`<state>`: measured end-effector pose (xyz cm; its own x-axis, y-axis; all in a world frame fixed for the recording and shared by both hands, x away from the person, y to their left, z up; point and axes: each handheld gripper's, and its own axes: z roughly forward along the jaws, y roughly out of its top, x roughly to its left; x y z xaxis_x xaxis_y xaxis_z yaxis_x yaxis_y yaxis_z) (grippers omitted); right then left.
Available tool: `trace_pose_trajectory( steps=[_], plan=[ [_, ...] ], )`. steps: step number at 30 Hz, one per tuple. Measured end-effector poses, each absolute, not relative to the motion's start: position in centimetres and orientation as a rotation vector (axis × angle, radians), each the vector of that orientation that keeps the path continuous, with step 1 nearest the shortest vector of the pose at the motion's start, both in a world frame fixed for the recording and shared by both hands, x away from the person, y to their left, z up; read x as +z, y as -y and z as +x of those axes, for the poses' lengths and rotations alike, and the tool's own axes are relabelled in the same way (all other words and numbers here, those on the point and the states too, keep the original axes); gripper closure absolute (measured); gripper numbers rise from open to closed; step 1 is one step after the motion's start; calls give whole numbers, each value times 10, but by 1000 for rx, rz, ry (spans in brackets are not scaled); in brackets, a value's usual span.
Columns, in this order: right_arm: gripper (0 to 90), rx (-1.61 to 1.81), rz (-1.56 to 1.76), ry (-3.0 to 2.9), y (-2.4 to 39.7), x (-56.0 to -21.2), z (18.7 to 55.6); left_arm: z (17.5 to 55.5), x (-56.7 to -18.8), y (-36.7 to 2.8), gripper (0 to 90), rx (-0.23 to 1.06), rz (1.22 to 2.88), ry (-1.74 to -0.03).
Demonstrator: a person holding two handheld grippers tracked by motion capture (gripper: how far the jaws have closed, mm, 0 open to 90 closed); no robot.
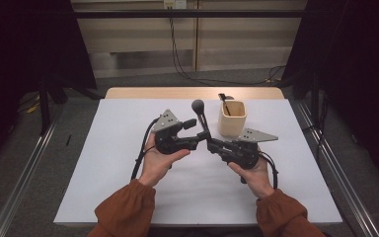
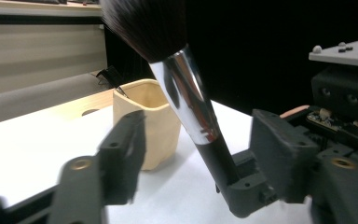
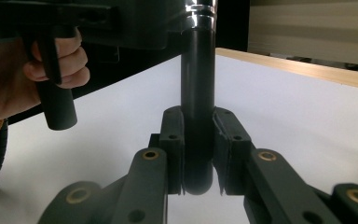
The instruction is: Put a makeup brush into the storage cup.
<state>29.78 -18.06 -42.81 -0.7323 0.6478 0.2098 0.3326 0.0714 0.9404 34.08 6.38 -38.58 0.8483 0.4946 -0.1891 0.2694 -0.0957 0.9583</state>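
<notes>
Brush first: a large make-up brush [image 1: 201, 120] with a round dark bristle head, a shiny silver ferrule and a black handle stands nearly upright above the middle of the white table [image 1: 118, 163], its head up and leaning slightly away from the person. In the right gripper view the black handle [image 3: 198, 116] runs straight up between the two black jaws, both pads pressed against its lower end, so the right gripper [image 1: 212, 143] is clenched on the brush. The right hand [image 1: 253, 174] holds that gripper low over the table, jaws pointing in toward the centre.

The left gripper [image 1: 200, 136] comes in from the other side, carried by the left hand [image 1: 156, 160], and meets the brush at about the same height. In the left gripper view the silver ferrule and handle [image 2: 193, 112] slant between the two jaws with clear gaps on both sides; neither pad touches it, so this gripper is released, its jaws standing part-way apart around the shaft. The dark bristles [image 2: 144, 25] spread across the top of that view.

Just behind the brush and slightly to the right stands a pale cream square holder cup [image 1: 232, 118], upright on the table, with a thin dark tool [image 1: 224, 104] leaning inside against its back left corner. The cup is apart from both grippers. Rust-orange sleeves [image 1: 126, 210] cover the person's forearms at the near edge.
</notes>
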Motion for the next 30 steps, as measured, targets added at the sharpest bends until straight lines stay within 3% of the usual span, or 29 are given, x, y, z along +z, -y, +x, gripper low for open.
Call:
trace_pose_trajectory(
  steps=[9,30],
  plan=[
    [757,1711,974,-2106,175,-430,297,344,-386,-65,557,189,1665,-621],
    [757,1700,954,-2129,171,-435,296,348,-384,-71,659,95,1624,-680]
  ],
)
